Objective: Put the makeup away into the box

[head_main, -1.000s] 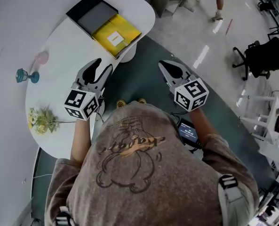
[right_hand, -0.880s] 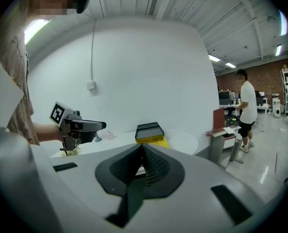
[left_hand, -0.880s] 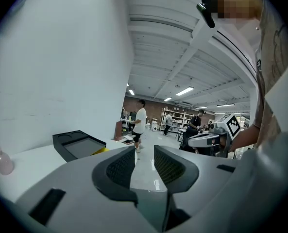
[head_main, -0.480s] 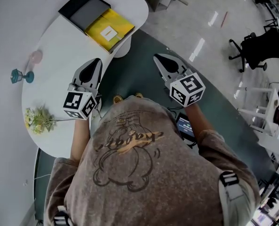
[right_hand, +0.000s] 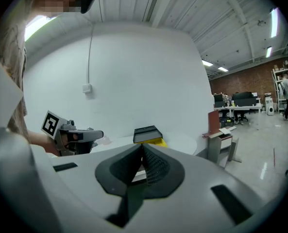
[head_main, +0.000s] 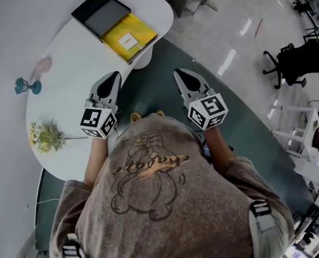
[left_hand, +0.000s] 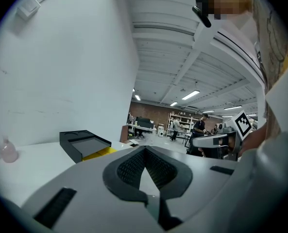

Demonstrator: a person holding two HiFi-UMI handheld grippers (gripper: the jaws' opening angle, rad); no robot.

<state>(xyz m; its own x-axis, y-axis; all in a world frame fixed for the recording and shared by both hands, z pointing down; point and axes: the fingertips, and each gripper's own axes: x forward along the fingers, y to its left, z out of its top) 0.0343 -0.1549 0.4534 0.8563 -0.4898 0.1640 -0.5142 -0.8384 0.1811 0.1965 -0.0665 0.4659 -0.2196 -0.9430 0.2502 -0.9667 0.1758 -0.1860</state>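
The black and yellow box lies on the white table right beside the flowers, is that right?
Not beside them. The head view shows the black and yellow box on the white table at its far end, with the flowers at the near end, well apart.

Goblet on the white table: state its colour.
The goblet is teal; the head view shows it best.

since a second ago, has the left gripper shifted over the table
No: the left gripper stays over the same table edge, short of the box; its jaws have just closed, empty.
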